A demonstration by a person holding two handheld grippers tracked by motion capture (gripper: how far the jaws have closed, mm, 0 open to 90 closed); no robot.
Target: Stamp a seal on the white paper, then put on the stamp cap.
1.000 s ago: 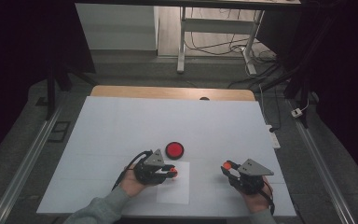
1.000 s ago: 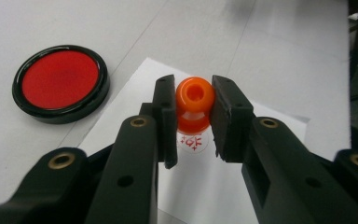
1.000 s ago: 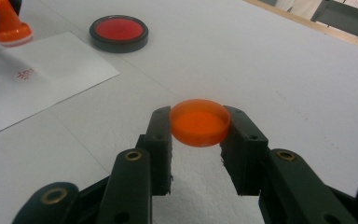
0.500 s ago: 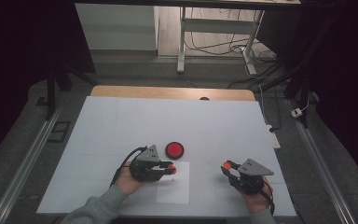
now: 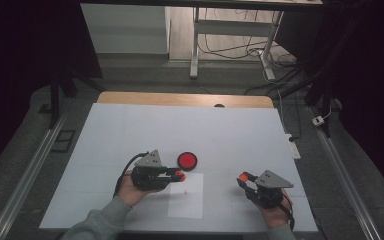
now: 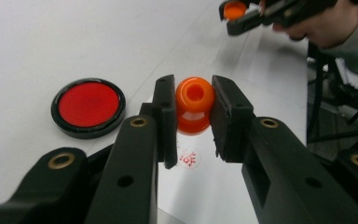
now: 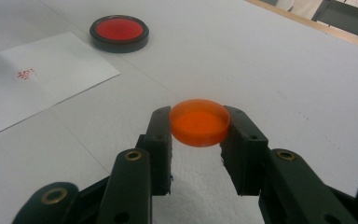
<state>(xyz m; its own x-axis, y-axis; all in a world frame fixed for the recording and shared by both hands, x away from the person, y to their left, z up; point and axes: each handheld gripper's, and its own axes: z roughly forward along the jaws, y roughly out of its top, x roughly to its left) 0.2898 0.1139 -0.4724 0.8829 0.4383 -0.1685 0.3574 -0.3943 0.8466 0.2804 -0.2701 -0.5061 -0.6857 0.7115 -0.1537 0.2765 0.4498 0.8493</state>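
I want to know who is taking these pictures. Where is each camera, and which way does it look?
High view: above the person's side, looking forward and down at the white table; hands, sleeves, left gripper and right gripper.
Left gripper view: rides the left gripper, looking along its fingers at an orange stamp; other hand far off.
Right gripper view: looks along its fingers at an orange cap.
Shared: red ink pad and paper sheet.
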